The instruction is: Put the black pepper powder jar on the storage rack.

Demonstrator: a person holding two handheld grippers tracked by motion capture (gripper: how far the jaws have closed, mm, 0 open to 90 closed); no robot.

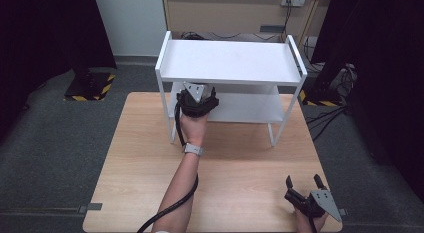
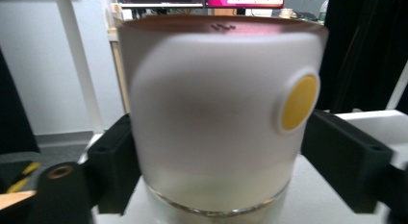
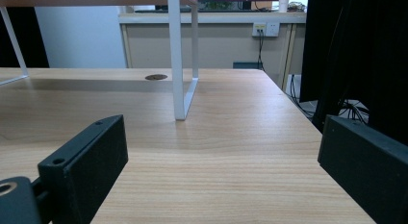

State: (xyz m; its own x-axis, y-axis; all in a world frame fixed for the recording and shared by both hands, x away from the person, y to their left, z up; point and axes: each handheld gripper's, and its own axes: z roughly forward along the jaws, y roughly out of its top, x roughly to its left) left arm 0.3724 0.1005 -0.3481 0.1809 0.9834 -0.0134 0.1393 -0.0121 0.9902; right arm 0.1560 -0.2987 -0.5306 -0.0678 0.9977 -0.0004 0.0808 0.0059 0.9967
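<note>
Wooden table [image 1: 150, 183] in front carries the idle right gripper [image 1: 306, 185], jaws spread with nothing between. Farther off, the left gripper [image 1: 199, 100] reaches into the white rack [image 1: 230, 60]; its jaws flank a frosted jar [image 2: 216, 118] standing on the lower shelf, pads seemingly just clear. Placement looks done; 1 step remains, backing away.

right gripper [image 3: 223, 171]: jaws wide apart, nothing between them | worktop [image 3: 231, 137]: bare wood ahead | white rack leg [image 3: 179, 65]: upright at 12 o'clock, foot on worktop | wall socket [image 3: 266, 29]: 1 o'clock, far | black curtain [image 3: 356, 51]: 2 o'clock
</note>
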